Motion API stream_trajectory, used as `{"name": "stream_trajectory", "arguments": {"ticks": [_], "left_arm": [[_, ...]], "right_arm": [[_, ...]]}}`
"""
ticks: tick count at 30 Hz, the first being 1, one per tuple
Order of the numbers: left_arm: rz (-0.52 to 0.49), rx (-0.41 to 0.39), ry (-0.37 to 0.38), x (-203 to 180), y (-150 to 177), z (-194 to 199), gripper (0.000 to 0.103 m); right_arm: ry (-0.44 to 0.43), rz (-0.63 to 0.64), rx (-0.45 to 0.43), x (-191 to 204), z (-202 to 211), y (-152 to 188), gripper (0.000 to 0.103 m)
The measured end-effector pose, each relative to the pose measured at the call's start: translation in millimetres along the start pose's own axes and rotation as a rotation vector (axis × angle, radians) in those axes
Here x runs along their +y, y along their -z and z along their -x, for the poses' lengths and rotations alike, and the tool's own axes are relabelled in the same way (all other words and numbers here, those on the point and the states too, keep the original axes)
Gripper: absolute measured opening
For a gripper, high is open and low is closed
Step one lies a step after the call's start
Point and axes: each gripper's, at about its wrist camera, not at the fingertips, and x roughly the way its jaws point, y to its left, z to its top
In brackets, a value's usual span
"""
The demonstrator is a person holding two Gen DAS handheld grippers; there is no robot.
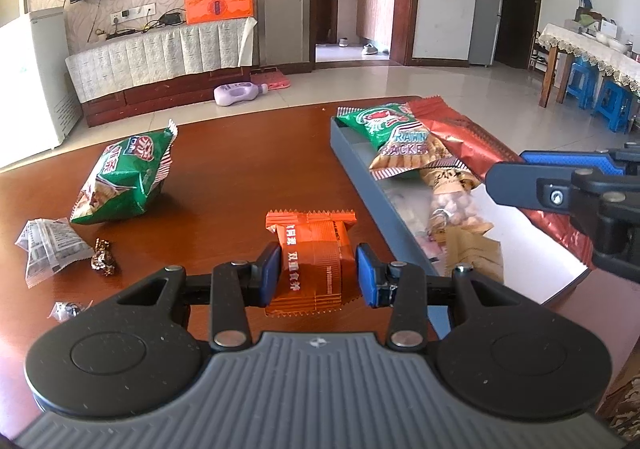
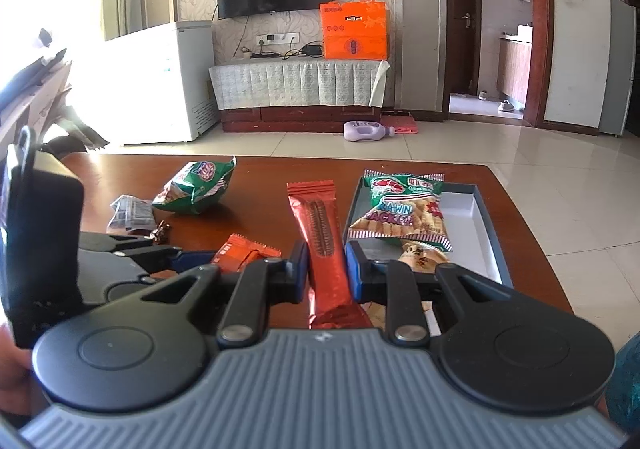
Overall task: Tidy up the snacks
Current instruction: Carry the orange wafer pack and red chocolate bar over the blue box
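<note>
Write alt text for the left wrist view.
The left gripper has its fingers closed on an orange snack packet over a brown table. A grey tray of snacks lies to the right, a green bag to the left.

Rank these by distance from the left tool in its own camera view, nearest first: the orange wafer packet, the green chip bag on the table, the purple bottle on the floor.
1. Orange wafer packet: right between the left tool's pads, on the table.
2. Green chip bag: farther out on the table, to the left.
3. Purple bottle: beyond the table, lying on the floor by the TV cabinet.
</note>
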Motion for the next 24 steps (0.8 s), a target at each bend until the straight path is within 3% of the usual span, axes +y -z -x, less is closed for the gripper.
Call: {"name": "stream_trajectory", "arguments": {"ticks": [24], "left_arm": [[-0.027,-0.019,0.064,-30,-5,-5,0.046]], "right_arm": [[0.046,-0.037,-0.005,-21,3,3,0.024]]}}
